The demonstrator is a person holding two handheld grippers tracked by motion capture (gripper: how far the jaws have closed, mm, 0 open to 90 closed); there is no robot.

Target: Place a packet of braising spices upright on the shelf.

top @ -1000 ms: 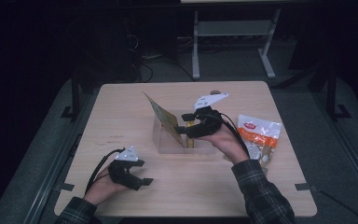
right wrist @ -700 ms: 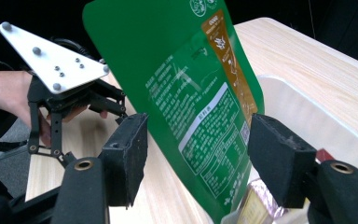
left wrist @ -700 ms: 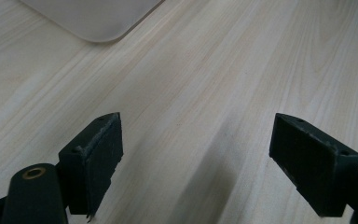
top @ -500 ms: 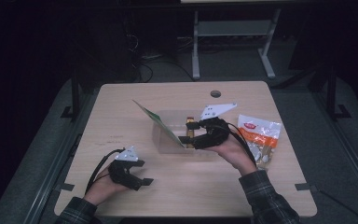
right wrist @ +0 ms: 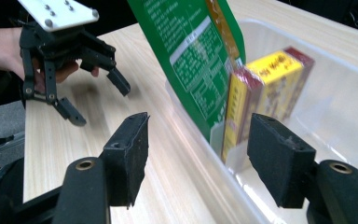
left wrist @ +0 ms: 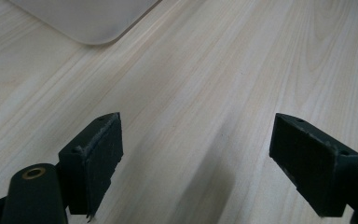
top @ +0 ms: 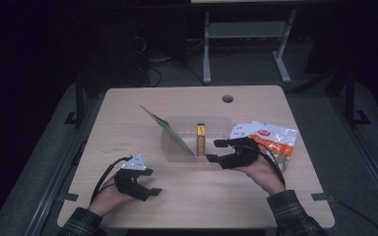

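Holding your right gripper [top: 215,151] at the near right corner of the clear bin [top: 211,122], you grip nothing, its jaws standing apart.

In the bin, a yellow-and-red box [top: 201,138] stands upright just beside a green packet [top: 170,132] that leans over the left wall. Your left gripper [top: 150,184] rests wide and empty near the table's [top: 128,113] near left edge. An orange-and-white snack bag [top: 274,137] lies right of the bin.

Box [top: 201,138] in bin [top: 216,121], beside pouch [top: 170,132]
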